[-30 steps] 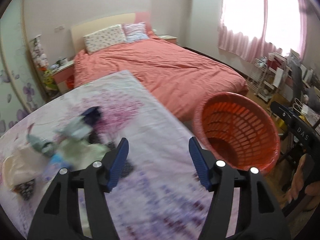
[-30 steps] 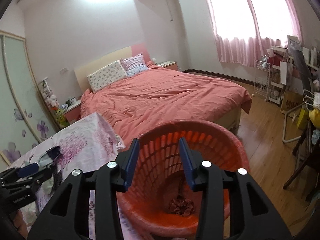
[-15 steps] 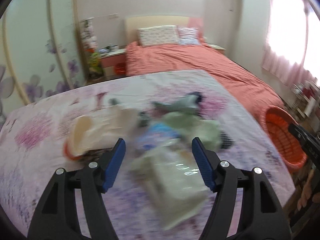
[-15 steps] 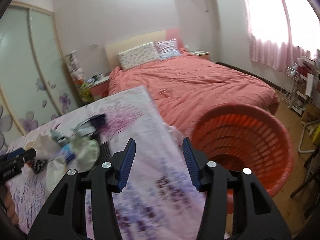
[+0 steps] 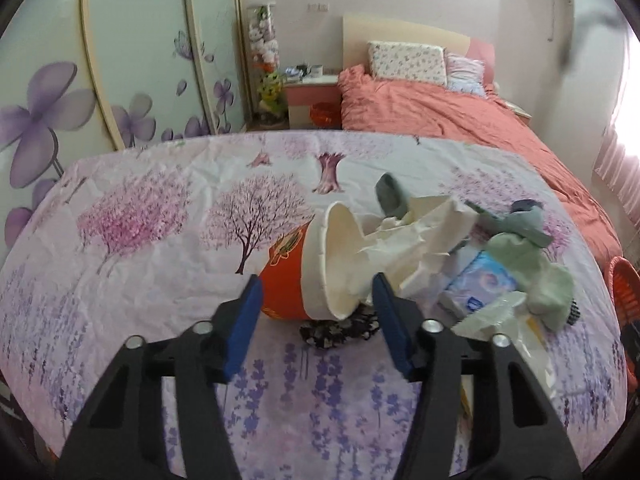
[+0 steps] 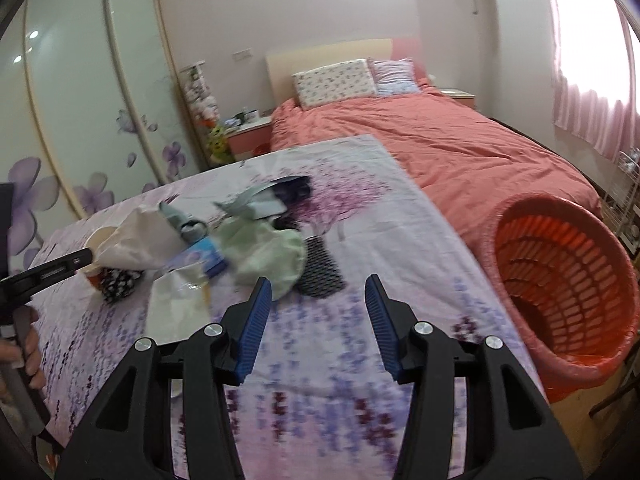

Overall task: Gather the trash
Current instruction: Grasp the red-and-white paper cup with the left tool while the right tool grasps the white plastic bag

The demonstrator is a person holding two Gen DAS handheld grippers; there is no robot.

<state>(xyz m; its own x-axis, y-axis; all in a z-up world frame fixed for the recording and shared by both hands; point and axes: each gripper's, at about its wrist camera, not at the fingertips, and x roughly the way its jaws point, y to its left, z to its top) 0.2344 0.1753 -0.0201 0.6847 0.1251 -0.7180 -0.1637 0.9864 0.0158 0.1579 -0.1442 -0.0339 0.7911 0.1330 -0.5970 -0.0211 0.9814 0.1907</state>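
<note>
Blue-padded fingers (image 5: 248, 312) of the left gripper (image 5: 318, 318) stand apart around the toppled paper cup (image 5: 316, 272), and they have just been closing in; the cup's red body and white rim sit in the gap, yet whether the pads actually touch it cannot be told from the left wrist view. The cup lies on its side on the floral tablecloth (image 5: 160, 240), mouth turned toward the right edge, with crumpled white paper (image 5: 416, 240) spilling out of it. Right beside that the trash heap carries on toward the table's right edge: a blue tissue pack (image 5: 480, 280), a pale green cloth (image 5: 532, 272), grey-green scraps (image 5: 516, 224) and a clear plastic wrapper (image 5: 500, 316). A dark floral scrap (image 5: 340, 328) lies under the cup's rim.

Over on the right wrist view, the right gripper (image 6: 318, 320) hangs above bare tablecloth near the front edge, fingers (image 6: 256, 320) parted and having just eased a little wider, nothing between them. The heap lies ahead and to its left, with a dark patterned piece (image 6: 320, 272) nearest. Off the table's right edge stands the orange basket (image 6: 560, 292), mouth tilted toward the camera. At the left border, a person's hand (image 6: 28, 356) grips the other tool's handle.
</note>
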